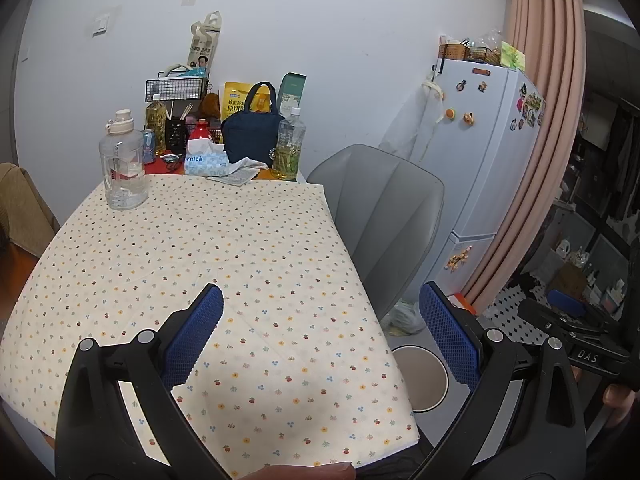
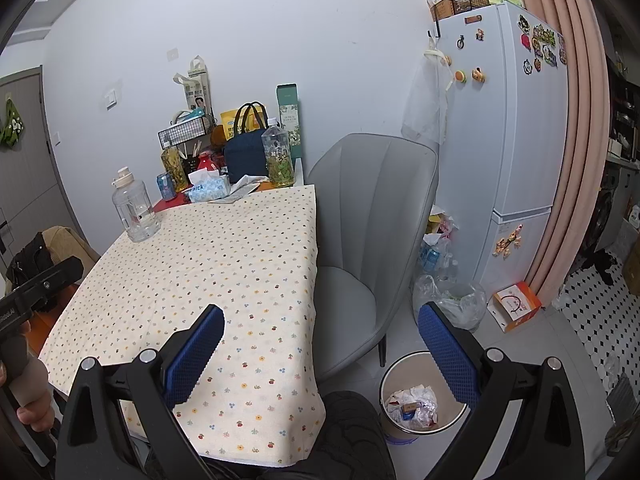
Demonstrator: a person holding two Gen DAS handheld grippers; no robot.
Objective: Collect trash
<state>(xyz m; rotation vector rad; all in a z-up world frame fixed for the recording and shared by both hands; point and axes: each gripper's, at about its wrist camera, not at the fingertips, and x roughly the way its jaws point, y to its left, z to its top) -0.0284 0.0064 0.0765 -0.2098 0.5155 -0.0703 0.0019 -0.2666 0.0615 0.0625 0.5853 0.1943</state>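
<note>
Trash now sits as crumpled white paper and wrappers (image 2: 414,402) inside the round pale-rimmed waste bin (image 2: 386,376) on the floor, just beside the grey upholstered chair (image 2: 372,208) and right of the table with the flower-dotted cream cloth (image 2: 224,264). The near cloth area is bare; judged largely done, unless the crumpled white tissue (image 1: 248,165) by the blue-and-white tissue box (image 1: 205,164) at the far edge counts as trash. Left hand-held gripper (image 1: 322,336): blue-padded jaws wide apart, empty, above the near table edge. Right hand-held gripper (image 2: 320,354): jaws likewise spread, nothing held, spanning table corner and bin. Risks, if the far tissue is next: the reach passes the clear plastic water jug with white cap (image 1: 122,160) and the 2 tall tea bottles; the nearer one (image 1: 289,146) stands just beside the tissue and could tip if clipped. Dragging a finger across the cloth could bunch it and shift the jug. A thin tissue may slip from a shallow pinch and fall short of the bin.
</note>
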